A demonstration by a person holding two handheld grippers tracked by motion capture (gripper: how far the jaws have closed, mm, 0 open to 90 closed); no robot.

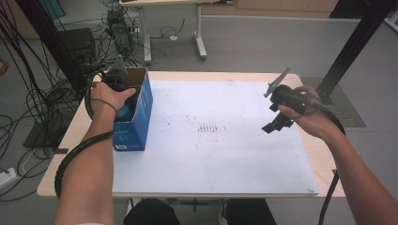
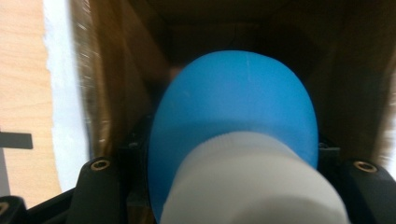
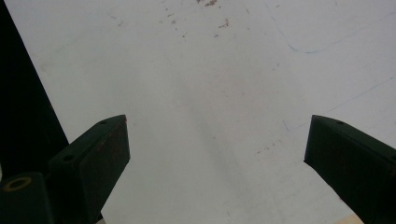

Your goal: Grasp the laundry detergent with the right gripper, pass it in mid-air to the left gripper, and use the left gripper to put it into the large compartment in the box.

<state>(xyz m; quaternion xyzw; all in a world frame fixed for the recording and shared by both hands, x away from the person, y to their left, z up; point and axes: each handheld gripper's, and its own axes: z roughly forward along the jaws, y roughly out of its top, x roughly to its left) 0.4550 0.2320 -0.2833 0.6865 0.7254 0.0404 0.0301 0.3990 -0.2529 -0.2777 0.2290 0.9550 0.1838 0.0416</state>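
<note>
Your right gripper [image 3: 217, 154] hangs over the white mat [image 3: 210, 84] with its jaws spread wide and nothing between them. Brown specks mark the mat near the top edge, and faint blue lines cross its right side.

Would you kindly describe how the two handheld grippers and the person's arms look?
Both the left gripper and the right gripper are black, each topped by a grey three-cornered plate. The right's blocky jaws have screw holes. A black ribbed cable trails from each along the forearm. The arms are bare, with no sleeves in view.

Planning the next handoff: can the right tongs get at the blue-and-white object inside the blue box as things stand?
Probably not: the left tongs fill the blue box opening, shut on the blue-and-white object; the right tongs hang open across the table.
</note>
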